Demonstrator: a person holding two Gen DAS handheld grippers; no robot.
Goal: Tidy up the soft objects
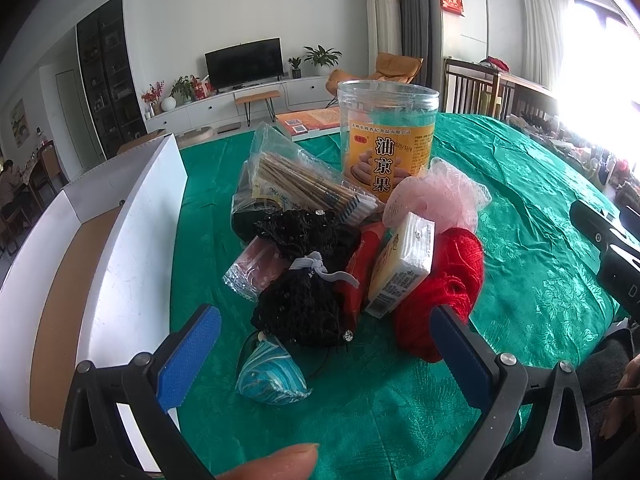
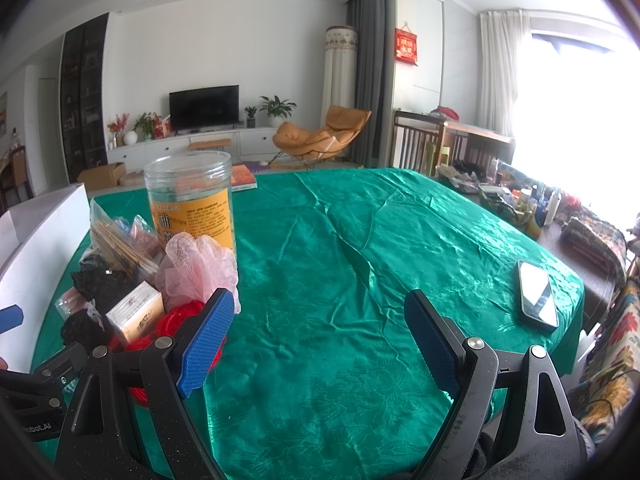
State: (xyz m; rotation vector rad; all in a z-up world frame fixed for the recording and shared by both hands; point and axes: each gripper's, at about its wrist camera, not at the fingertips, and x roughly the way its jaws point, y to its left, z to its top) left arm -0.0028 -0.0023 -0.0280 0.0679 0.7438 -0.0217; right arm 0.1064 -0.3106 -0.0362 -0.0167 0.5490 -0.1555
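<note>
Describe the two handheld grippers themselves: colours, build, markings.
The left gripper and the right gripper look alike: black plastic frames with triangular cut-outs, silver round bolts at the pivots, and flat blue finger pads with a fine ribbed texture. White lettering ending "bot.AI" marks the left gripper's black body in the right wrist view. No sleeve shows.
</note>
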